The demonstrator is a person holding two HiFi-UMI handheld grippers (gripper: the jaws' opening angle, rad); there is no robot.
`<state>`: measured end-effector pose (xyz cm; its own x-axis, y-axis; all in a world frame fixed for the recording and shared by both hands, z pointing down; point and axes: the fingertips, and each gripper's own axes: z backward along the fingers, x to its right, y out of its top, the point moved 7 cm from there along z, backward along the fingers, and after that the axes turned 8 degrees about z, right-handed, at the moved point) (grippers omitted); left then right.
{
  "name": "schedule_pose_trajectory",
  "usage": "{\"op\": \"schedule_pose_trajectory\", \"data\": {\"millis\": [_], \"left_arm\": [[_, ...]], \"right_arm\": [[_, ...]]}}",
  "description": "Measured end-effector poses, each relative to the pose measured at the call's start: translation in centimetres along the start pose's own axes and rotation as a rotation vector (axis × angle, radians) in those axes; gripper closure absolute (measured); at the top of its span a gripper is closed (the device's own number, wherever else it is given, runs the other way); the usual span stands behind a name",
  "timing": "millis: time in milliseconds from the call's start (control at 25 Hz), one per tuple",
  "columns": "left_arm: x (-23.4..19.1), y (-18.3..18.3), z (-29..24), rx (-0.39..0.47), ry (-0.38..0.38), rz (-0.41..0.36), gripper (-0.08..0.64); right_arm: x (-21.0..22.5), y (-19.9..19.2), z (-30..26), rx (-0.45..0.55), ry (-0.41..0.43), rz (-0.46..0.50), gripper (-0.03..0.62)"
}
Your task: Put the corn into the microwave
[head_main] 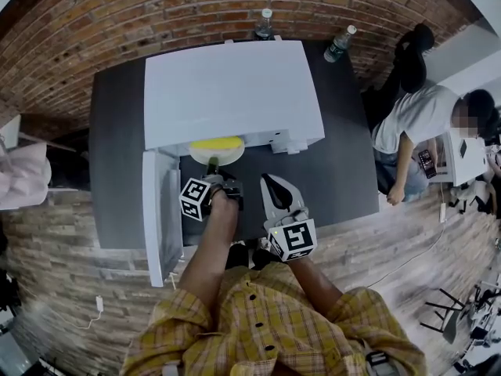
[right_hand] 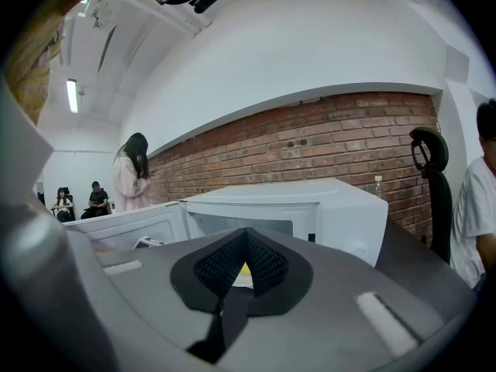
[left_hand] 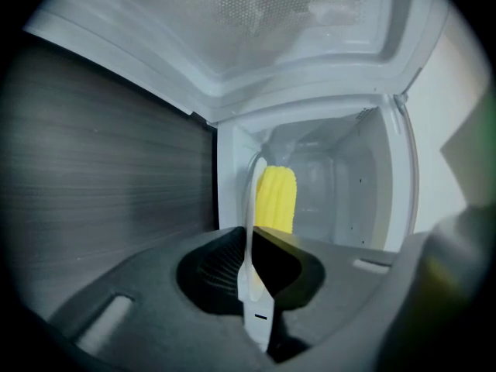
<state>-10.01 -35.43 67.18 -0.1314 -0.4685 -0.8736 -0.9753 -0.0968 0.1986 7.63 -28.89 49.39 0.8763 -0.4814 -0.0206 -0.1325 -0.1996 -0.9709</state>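
Reaching forward from a yellow checked shirt (head_main: 274, 327), two bare forearms hold the grippers over a dark grey table (head_main: 344, 171). The left gripper (head_main: 213, 165) points to twelve o'clock. Its jaws pinch the rim of a round pale plate (head_main: 218, 157) — in the left gripper view this rim shows edge-on as a thin white strip between the two black pads. The right gripper (head_main: 270, 180) is just beside it, at about three o'clock, apart from the plate. Its jaws are pressed together and nothing is between them.

On the plate lies a yellow corn cob (head_main: 217, 142), at twelve o'clock from the left jaws. Plate and cob are in the mouth of a white box-shaped microwave (head_main: 235, 92). From above, the front edge of the cabinet covers the far part of the plate, and the near part is out in front. In the left gripper view the cob shows against the white inner walls. A white microwave door (head_main: 156, 218) stands swung open at nine o'clock from the left gripper.

Further away, two clear plastic bottles (head_main: 339, 44) stand at the back edge of the table, between twelve and one o'clock. Behind them is a red brick wall (head_main: 156, 14) — and at three o'clock a person in a white shirt (head_main: 419, 124) is near a black office chair (head_main: 411, 53).
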Motion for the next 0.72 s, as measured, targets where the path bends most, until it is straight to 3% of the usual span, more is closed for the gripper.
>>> {"op": "schedule_pose_trajectory", "data": {"millis": [720], "left_arm": [[1.1, 0.0, -3.2, 0.026, 0.104, -0.016, 0.548]], "right_arm": [[0.7, -0.4, -1.3, -0.013, 0.015, 0.000, 0.589]]}}
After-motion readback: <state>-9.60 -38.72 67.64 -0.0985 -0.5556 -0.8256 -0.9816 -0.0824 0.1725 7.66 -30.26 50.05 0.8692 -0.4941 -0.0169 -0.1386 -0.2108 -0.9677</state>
